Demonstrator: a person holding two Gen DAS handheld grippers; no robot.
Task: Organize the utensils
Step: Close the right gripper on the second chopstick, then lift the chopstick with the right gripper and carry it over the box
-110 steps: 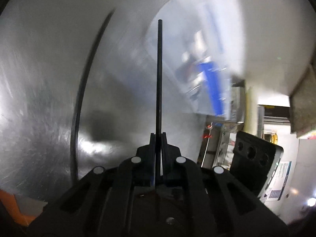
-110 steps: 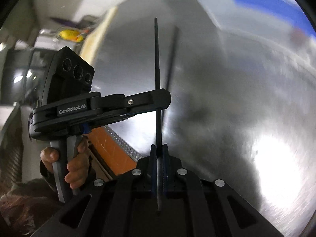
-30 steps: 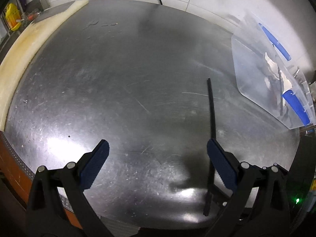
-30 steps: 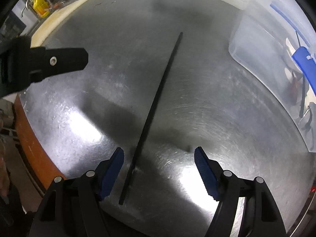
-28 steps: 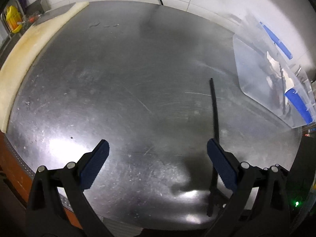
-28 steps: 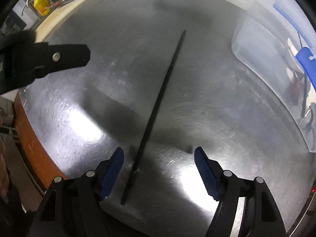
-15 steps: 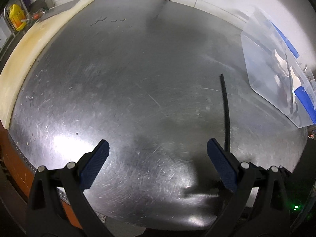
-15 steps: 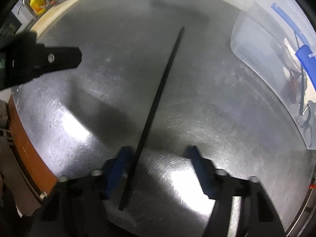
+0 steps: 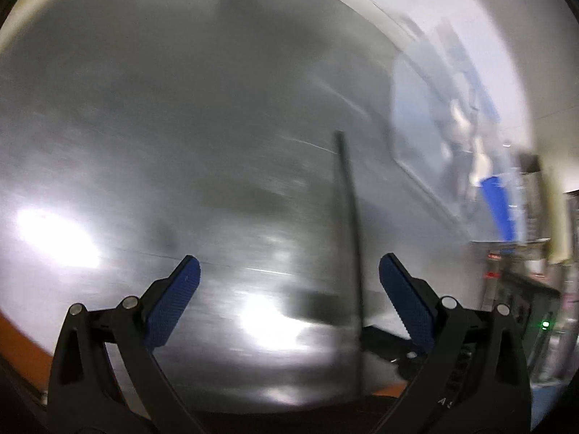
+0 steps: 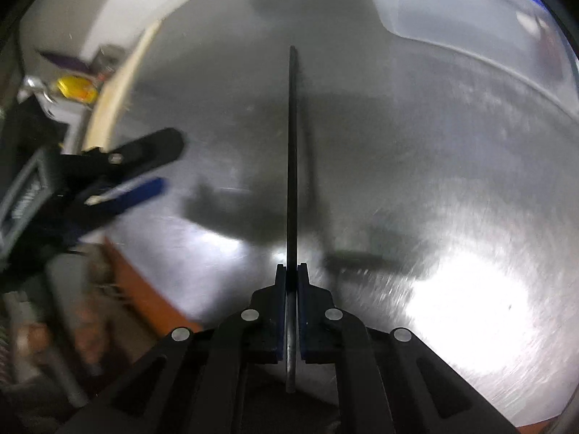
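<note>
A: Right gripper (image 10: 291,282): jaws together, blue pads clamped on the black chopstick (image 10: 292,166) close to its near end. A short stub of the stick pokes back behind the pads toward the camera.

B: And the rest of the stick?

A: Runs straight out ahead of the jaws over the steel table (image 10: 416,181), far tip toward the table's back edge. Whether that tip touches the surface can't be told; there is a faint shadow line just beside it.

B: Left gripper?

A: Left gripper (image 9: 289,282): jaws wide apart, nothing between the pads. In its own view the chopstick (image 9: 349,238) passes just inside the right-hand pad, not touching it. In the right wrist view the left gripper (image 10: 159,166) hangs over the table's left front part, near the orange front edge, well apart from the stick.

B: Further out?

A: Clear plastic bin (image 9: 434,137) at the table's far right, blue-handled items inside, blurred, can't tell them apart. Right view shows the same bin (image 10: 452,14) at the far right corner. A pale board (image 10: 119,83) runs along the table's left edge, with a yellow object (image 10: 74,86) beyond it. Both views are motion-blurred.
</note>
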